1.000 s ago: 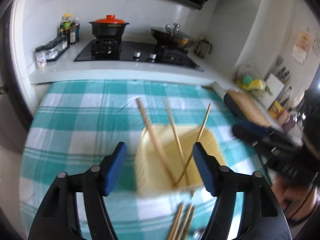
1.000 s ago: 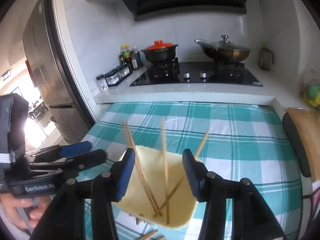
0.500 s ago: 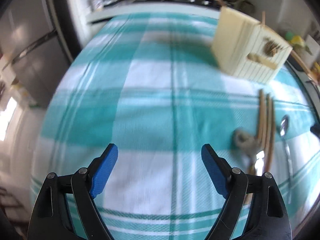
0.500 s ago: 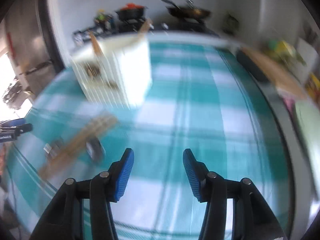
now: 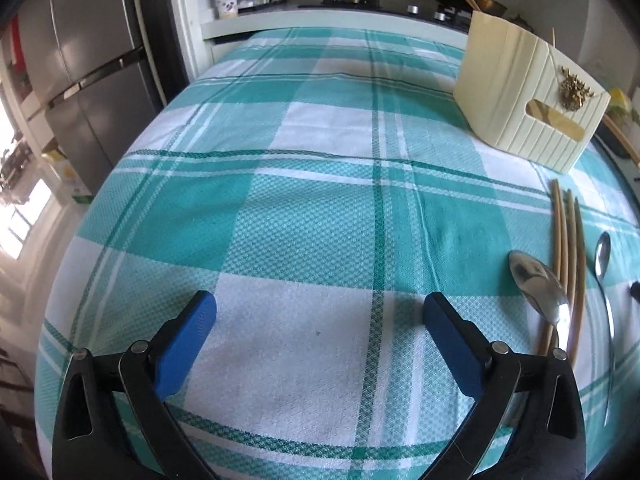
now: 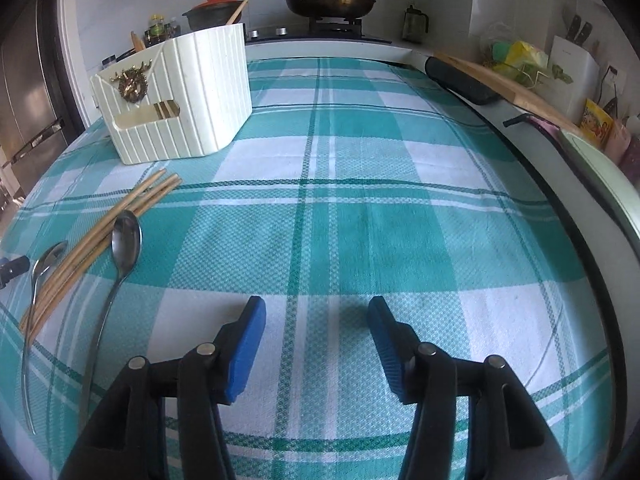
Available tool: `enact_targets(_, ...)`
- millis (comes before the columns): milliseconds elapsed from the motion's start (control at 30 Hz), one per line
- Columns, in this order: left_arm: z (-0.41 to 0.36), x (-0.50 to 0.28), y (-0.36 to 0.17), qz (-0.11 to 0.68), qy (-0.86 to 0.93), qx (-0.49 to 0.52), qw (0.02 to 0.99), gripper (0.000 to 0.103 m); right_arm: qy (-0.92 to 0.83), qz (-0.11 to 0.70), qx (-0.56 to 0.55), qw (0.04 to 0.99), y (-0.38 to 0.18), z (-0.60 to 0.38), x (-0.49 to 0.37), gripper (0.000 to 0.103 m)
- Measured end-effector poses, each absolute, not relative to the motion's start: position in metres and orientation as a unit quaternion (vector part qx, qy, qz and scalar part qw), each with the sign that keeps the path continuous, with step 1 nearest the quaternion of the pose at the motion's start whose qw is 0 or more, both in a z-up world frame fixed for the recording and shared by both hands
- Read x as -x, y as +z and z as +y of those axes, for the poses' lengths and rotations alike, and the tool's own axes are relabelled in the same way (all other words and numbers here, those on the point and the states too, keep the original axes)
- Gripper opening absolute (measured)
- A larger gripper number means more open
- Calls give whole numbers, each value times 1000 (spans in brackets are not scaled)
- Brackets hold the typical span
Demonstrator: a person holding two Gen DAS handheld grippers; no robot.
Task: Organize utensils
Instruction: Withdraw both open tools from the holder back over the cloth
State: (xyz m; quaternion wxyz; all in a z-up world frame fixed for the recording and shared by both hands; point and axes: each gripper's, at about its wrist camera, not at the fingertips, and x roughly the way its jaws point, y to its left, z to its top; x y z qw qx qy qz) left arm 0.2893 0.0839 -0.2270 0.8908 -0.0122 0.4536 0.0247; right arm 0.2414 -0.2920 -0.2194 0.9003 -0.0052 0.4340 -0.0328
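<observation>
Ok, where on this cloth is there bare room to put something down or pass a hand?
Free: the checked cloth from the cream holder across to the counter edge, and the stretch under both open grippers, left gripper and right gripper. Crowded: the strip in front of the holder, where chopsticks and two spoons lie together.

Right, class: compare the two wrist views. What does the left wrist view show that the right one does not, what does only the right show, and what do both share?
Only the left wrist view shows the left gripper, jaws opening with nothing between them, and the tall fridge beside the table.

Only the right wrist view shows the right gripper, empty too, plus the cutting board and knife block on the side counter.

Both show the checked cloth, the cream holder, the loose chopsticks, two spoons and the pots on the stove.
</observation>
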Motion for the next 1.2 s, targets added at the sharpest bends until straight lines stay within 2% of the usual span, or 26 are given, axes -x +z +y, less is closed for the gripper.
enact_targets(367, 83, -287, -226, 452, 34, 15, 891, 102, -35, 434, 11, 900, -220, -290, -241, 55)
enact_targets(500, 75, -270, -216, 435, 29, 38, 899, 102, -36, 434, 11, 900, -220, -290, -241, 55)
enact_targets(867, 38, -241, -172, 377, 32, 4, 926, 102, -36, 433, 11, 900, -220, -289, -241, 55)
enact_targets(1200, 42, -239, -168, 370, 51, -2, 927, 102, -36, 433, 12, 900, -219, -289, -241, 55)
